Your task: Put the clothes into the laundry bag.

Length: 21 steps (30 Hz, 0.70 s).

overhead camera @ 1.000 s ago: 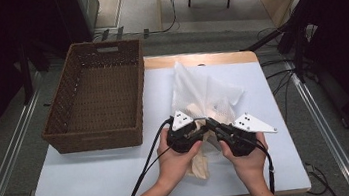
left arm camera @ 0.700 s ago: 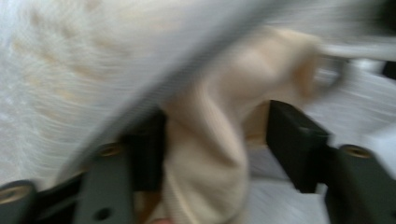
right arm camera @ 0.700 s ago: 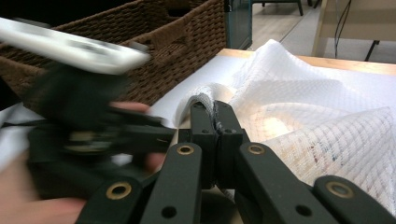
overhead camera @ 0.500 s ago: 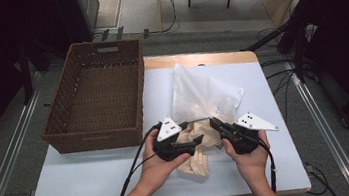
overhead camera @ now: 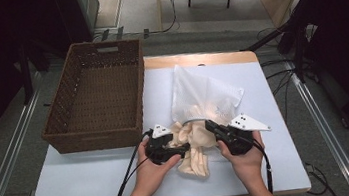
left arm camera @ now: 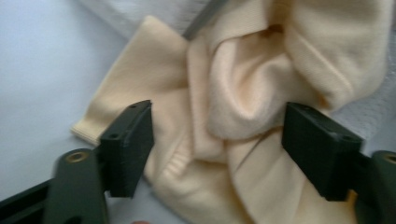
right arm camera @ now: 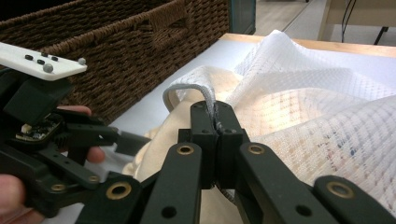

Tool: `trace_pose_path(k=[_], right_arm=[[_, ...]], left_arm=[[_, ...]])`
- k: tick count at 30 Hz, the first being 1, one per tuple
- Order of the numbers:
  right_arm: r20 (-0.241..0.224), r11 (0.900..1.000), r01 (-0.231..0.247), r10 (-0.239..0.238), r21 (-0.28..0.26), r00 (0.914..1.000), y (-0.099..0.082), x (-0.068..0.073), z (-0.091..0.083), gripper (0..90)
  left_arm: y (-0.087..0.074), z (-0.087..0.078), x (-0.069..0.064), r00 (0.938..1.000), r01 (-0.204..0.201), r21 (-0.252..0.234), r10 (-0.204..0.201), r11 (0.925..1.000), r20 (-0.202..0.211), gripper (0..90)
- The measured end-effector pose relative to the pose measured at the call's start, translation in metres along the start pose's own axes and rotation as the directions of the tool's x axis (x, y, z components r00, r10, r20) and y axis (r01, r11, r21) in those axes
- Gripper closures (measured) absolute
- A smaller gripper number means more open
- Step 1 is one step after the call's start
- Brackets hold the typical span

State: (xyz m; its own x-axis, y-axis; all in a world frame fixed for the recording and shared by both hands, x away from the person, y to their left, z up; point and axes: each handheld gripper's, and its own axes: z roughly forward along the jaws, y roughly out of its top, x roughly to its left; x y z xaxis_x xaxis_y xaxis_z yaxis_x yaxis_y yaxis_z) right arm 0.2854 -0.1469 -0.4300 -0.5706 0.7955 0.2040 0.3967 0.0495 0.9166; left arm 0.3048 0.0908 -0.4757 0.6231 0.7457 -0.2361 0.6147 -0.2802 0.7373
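A white mesh bag (overhead camera: 202, 94) lies on the white table (overhead camera: 267, 91) with its mouth toward me. A cream knitted cloth (overhead camera: 195, 148) spills out of that mouth. My right gripper (right arm camera: 215, 122) is shut on the bag's grey-corded rim (right arm camera: 187, 92); in the high view this right gripper (overhead camera: 212, 126) sits at the right side of the mouth. My left gripper (overhead camera: 185, 149) is open over the cloth's left side, and in its own view the cream cloth (left arm camera: 243, 116) bulges between the wide-apart jaws of the left gripper (left arm camera: 219, 144).
A large brown wicker basket (overhead camera: 99, 94) stands on the table's left half, close to the left hand. Bare white table lies to the right of the bag and along the front edge. Cables trail off toward me.
My left gripper has moved right, back onto the cream cloth at the bag's mouth. The right gripper has held its place on the rim.
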Motion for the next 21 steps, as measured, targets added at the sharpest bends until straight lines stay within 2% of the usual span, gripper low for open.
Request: trace_pose_path(k=[1,2,3,5,6,8,10,13,16,17,20,21], right_arm=[[-0.003,1.0000,0.000,0.000,0.003,1.0000,0.000,0.000,0.001,90.0],[-0.004,1.0000,0.002,-0.002,0.006,1.0000,-0.001,0.001,0.001,90.0],[-0.005,0.9999,0.008,-0.008,0.008,1.0000,-0.001,0.000,0.002,90.0],[-0.010,0.9999,0.006,-0.006,0.013,0.9999,-0.002,0.000,0.003,90.0],[-0.010,0.9999,0.005,-0.005,0.014,0.9999,-0.002,0.001,0.004,90.0],[-0.009,0.9999,0.008,-0.008,0.010,0.9999,-0.002,0.002,0.004,90.0],[-0.009,0.9998,0.017,-0.017,0.007,0.9998,-0.002,0.003,0.004,90.0],[-0.010,0.9999,0.012,-0.012,-0.001,0.9999,0.000,0.006,0.003,90.0],[-0.023,0.9999,0.006,-0.006,-0.015,0.9997,0.003,0.010,0.000,90.0],[-0.029,0.9998,-0.002,0.001,-0.019,0.9996,0.004,0.011,-0.001,90.0],[-0.037,0.9994,-0.010,0.009,-0.032,0.9993,0.008,0.012,-0.004,90.0],[-0.040,0.9991,-0.019,0.018,-0.037,0.9990,0.008,0.012,-0.004,90.0]], left_arm=[[0.001,0.001,-0.002,0.9995,-0.027,0.004,0.028,0.9996,-0.014,48.7],[0.001,0.002,-0.002,0.9994,-0.029,0.008,0.030,0.9995,-0.017,57.1],[0.002,0.002,0.002,0.9999,-0.016,0.012,0.016,0.9998,-0.002,65.3],[0.004,-0.001,0.009,0.9983,0.031,0.016,-0.031,0.9994,0.050,74.9],[0.005,-0.004,0.008,0.9982,0.028,0.012,-0.029,0.9995,0.052,77.7],[0.006,-0.011,0.000,0.9989,-0.011,-0.019,0.012,0.9998,0.045,79.6],[0.008,-0.019,-0.010,0.9972,-0.047,-0.062,0.051,0.9970,0.056,80.3],[0.016,-0.028,-0.025,0.9897,-0.070,-0.125,0.085,0.9897,0.116,80.5],[0.025,-0.029,-0.036,0.9795,-0.122,-0.137,0.141,0.9830,0.143,80.4],[0.028,-0.027,-0.039,0.9778,-0.127,-0.139,0.147,0.9821,0.149,80.4],[0.035,-0.022,-0.042,0.9774,-0.126,-0.153,0.149,0.9801,0.150,80.3],[0.038,-0.017,-0.042,0.9767,-0.143,-0.155,0.165,0.9776,0.138,80.3]])
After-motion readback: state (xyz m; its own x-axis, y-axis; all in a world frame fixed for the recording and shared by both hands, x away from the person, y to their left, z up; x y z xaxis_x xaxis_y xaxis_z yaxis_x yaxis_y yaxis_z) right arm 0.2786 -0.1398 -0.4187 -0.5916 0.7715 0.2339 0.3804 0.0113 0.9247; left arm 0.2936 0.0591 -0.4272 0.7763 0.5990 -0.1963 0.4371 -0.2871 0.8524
